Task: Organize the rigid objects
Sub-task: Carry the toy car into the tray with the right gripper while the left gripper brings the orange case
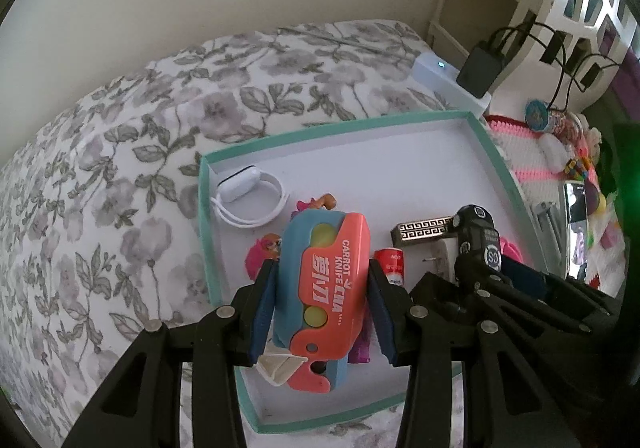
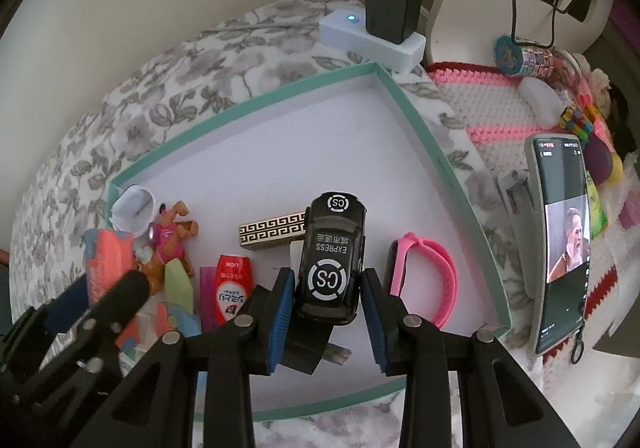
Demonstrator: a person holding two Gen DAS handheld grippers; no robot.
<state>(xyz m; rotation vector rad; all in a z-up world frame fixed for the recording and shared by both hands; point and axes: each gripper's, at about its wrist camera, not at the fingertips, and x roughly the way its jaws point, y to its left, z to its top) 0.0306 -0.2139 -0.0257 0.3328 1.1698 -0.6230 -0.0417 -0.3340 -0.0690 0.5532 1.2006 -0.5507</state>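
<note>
The left tool (image 1: pixel 320 308) pinches the carrot knife toy (image 1: pixel 324 288) over the teal-rimmed tray (image 1: pixel 208 216) on the bed. At its 3 o'clock, the right tool (image 2: pixel 326 312) pinches the black toy car (image 2: pixel 332 260) above the same tray, the pink band (image 2: pixel 428 268) just beside it.

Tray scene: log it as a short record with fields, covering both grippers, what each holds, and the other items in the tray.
container: teal-rimmed tray on a floral bedspread
left gripper: shut on the carrot knife toy, over the tray
right gripper: shut on the black toy car, over the tray
in tray: pink wristband, patterned gold bar, small red tube, white earbud case, dog figure
outside tray: phone, screen lit, to the right
</note>
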